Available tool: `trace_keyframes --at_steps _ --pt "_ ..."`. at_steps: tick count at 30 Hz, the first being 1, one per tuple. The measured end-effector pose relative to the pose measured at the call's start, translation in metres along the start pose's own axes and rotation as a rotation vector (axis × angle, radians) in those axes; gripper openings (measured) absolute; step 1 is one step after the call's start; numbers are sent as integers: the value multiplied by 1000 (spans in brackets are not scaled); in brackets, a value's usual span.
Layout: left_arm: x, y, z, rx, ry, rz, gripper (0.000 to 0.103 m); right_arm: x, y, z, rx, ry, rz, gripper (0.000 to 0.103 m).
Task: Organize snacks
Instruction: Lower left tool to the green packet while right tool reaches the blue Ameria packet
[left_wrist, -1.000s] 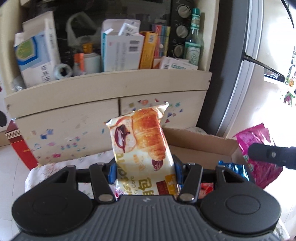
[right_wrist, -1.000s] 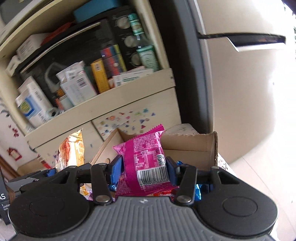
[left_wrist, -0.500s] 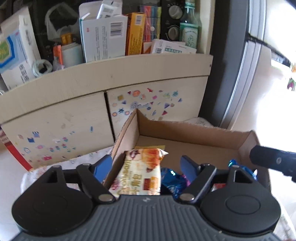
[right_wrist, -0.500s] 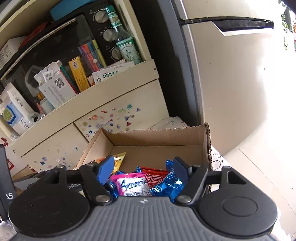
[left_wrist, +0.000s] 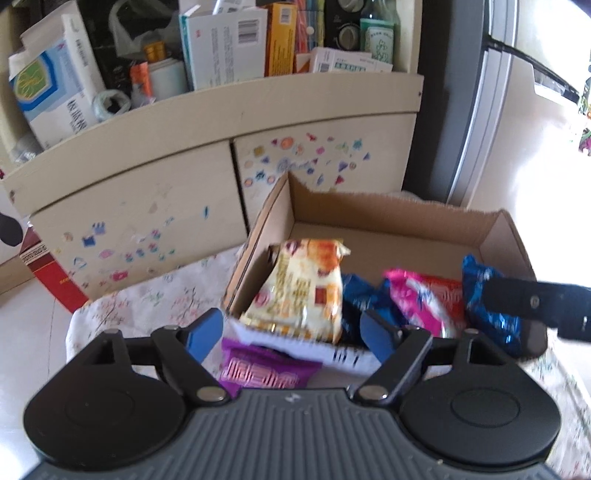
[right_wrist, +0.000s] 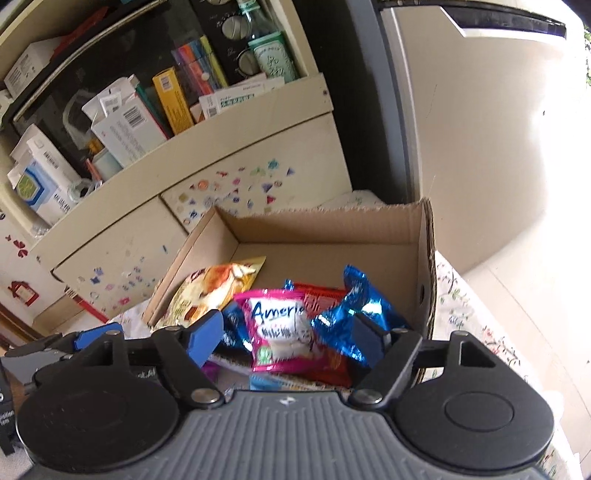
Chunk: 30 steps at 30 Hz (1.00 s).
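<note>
- Left gripper (left_wrist: 291, 332): jaws spread wide, nothing between them; it hangs at the near left corner of the cardboard box (left_wrist: 388, 218).
- Right gripper (right_wrist: 288, 338): jaws likewise parted and empty, poised over the near edge of the box.
- Snacks inside the box: a croissant packet (left_wrist: 306, 291) leans against the left wall; beside it lie a pink packet (right_wrist: 279, 326), a red packet (right_wrist: 321, 297) beneath it, and blue packets (right_wrist: 354, 317), all crowded toward the near side.
- A purple packet (left_wrist: 262, 373) lies outside the box, just below the left gripper, on the flowered cloth (left_wrist: 147, 299).
- Suggested handling: the purple packet looks the likeliest next pick; close on its flat middle, not the crimped end, and set it in the bare far half of the box (right_wrist: 325, 258).
- Hard to make out: the box's near wall is hidden behind both grippers; the packets are motion-blurred; a white printed edge (left_wrist: 303, 345) below the croissant packet cannot be identified.
</note>
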<state>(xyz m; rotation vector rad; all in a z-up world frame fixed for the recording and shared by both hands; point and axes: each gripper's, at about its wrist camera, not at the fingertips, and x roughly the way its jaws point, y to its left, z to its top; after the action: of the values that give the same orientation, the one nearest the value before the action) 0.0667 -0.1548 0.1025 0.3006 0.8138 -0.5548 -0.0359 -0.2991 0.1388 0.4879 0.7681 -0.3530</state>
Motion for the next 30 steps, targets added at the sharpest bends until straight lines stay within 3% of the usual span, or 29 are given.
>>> trace_keyframes --at_steps 10,18,30 --pt "-13 7 -34 43 51 30 82 3 8 -19 -67 107 35 87" --pt "-26 20 -68 73 102 24 82 5 3 -32 -26 201 93 90" --pt "-24 45 -102 66 175 -38 82 23 5 -52 -8 309 81 91"
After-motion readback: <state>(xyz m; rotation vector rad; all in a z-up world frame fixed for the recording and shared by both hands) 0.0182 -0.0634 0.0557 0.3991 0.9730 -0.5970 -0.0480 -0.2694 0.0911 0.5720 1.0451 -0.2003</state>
